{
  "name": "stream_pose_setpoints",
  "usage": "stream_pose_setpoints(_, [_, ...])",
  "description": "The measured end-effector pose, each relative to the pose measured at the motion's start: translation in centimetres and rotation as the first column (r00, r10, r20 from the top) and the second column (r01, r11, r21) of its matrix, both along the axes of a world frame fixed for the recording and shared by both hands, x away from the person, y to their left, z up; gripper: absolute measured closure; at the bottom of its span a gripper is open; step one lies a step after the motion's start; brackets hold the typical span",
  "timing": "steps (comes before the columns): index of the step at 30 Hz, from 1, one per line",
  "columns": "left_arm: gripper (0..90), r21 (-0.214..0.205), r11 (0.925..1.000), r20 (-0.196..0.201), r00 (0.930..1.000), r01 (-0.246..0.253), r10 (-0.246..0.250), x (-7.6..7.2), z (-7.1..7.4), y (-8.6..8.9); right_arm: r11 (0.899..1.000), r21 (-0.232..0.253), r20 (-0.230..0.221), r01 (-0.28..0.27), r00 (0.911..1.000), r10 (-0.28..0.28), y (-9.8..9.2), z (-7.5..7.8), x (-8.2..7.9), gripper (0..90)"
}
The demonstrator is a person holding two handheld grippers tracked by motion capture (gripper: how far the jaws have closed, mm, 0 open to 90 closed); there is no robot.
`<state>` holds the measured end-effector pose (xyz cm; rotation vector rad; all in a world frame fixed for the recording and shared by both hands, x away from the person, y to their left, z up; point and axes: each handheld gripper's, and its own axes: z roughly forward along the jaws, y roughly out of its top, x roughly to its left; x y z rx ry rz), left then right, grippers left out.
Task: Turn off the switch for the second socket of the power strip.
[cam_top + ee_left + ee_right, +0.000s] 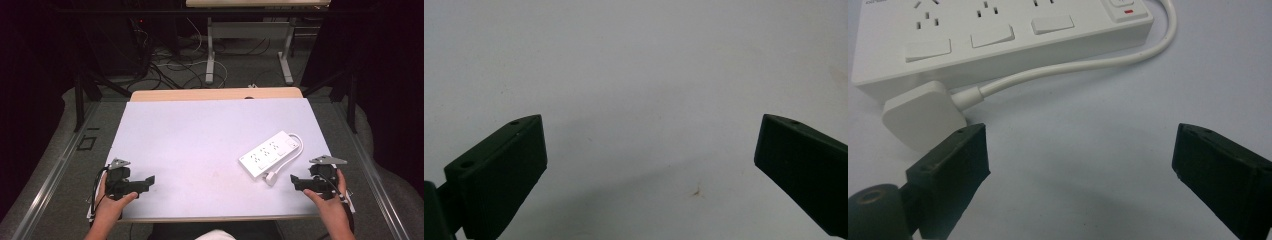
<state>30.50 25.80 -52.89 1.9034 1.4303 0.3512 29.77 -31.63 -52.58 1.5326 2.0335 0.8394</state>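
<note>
High view, left to right. The left gripper, a black two-jaw tool with a grey three-cornered plate on top, sits at about 8 o'clock on the pale lilac-white rectangular table top, held in the person's left hand; its jaws point toward 3 o'clock. In the left gripper view the left gripper has its jaws spread wide apart with nothing between them, over bare table surface carrying one small brown speck. Toward 4 o'clock on the table lies the white rectangular plastic power strip, set diagonally, long axis running from 7 to 1 o'clock, socket face up. Its white round cable loops from the far end and runs back along the strip's near side to the white square plug, which lies flat on the table just beside the strip's near end. At 4 to 5 o'clock the right gripper, same build, is held in the person's right hand, jaws pointing toward 9 o'clock, near the plug but apart from it. In the right gripper view the right gripper is likewise spread wide and empty; the plug lies just beyond the jaw on that view's left, the power strip behind it, and the cable curves between them.
</note>
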Motion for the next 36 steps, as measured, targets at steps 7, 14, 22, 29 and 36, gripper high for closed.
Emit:
stream_pose_setpoints(7, [0.5,0.002,1.0,-0.004,1.0,0.003,-0.003,0.1,-0.1,0.1,0.999,0.034,0.01,0.027,0.9996,-0.028,-1.0,-0.9,0.2,8.8])
stream_pose_setpoints(14, [0.6,0.005,1.0,-0.009,1.0,0.003,-0.003,0.2,-0.1,0.0,0.996,0.068,0.011,0.056,0.9983,-0.057,-2.4,-1.5,0.6,9.0])
stream_pose_setpoints(22, [0.6,-0.001,1.0,-0.008,1.0,0.002,-0.002,0.3,-0.3,-0.1,0.99,0.1,-0.009,0.097,0.9953,-0.096,-3.5,-2.0,0.8,9.0])
stream_pose_setpoints(29, [0.6,-0.001,1.0,-0.011,0.9999,0.005,-0.005,0.4,-0.3,-0.2,0.987,0.095,-0.008,0.13,0.9915,-0.13,-4.1,-2.3,0.8,9.0])
stream_pose_setpoints(36, [0.6,0.0,1.0,-0.012,0.9999,0.006,-0.006,0.4,-0.4,-0.2,0.986,0.106,-0.017,0.128,0.9918,-0.127,-4.5,-2.5,0.9,6.7])
